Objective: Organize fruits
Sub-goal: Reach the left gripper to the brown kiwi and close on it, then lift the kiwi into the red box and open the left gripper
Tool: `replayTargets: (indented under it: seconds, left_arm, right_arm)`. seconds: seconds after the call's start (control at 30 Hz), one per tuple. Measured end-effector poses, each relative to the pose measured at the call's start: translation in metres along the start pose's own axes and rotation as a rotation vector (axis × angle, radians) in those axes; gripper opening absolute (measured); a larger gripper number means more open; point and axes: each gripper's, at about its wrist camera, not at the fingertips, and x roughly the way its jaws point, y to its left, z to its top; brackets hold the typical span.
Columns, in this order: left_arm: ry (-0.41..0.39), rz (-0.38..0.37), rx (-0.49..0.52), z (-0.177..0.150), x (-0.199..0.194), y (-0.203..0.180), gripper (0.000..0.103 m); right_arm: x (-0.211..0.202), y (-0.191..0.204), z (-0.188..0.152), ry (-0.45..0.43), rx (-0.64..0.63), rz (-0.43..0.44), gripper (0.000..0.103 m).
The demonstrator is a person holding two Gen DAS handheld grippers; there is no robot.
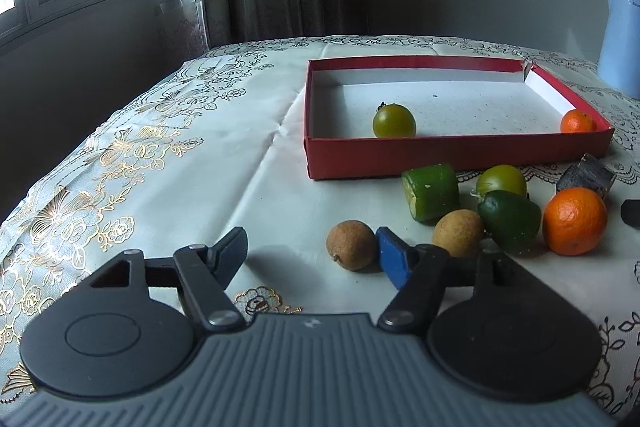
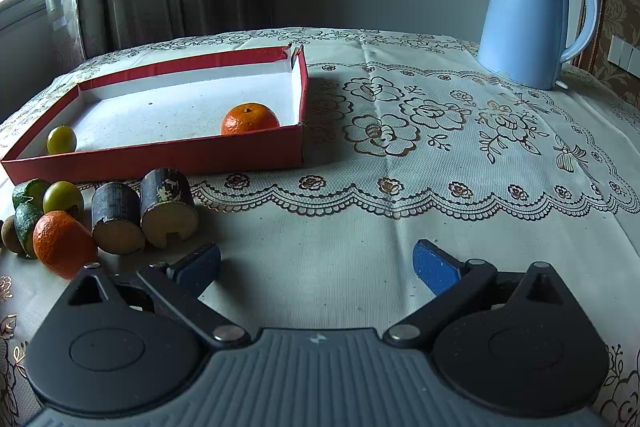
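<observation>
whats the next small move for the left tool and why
Probably shift the left tool a little to the right so the brown fruit sits between its fingers: the fruit lies just outside the blue right finger, nothing is gripped, and the red tray holds only two fruits.

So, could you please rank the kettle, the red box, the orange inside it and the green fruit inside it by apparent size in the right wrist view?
1. Red box, widest in frame.
2. Kettle, though it stands farther back, so the top two are unsure.
3. Orange.
4. Green fruit, clearly smallest.
</observation>
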Motion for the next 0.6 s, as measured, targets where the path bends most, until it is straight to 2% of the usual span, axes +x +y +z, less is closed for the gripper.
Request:
replayTargets:
  seconds: [0.27, 0.6]
  left_arm:
    - [-0.002, -0.030, -0.012, -0.0011, -0.0003, 0.0009, 0.057]
    - [-0.014, -0.059, 0.000, -0.0025, -0.0030, -0.0063, 0.035]
  right_arm:
    - [0.0001, -0.0001, 0.0000, 0.000, 0.000, 0.000, 0.103]
    - [0.0002, -0.0001, 0.0000, -0.001, 0.000, 0.000, 0.103]
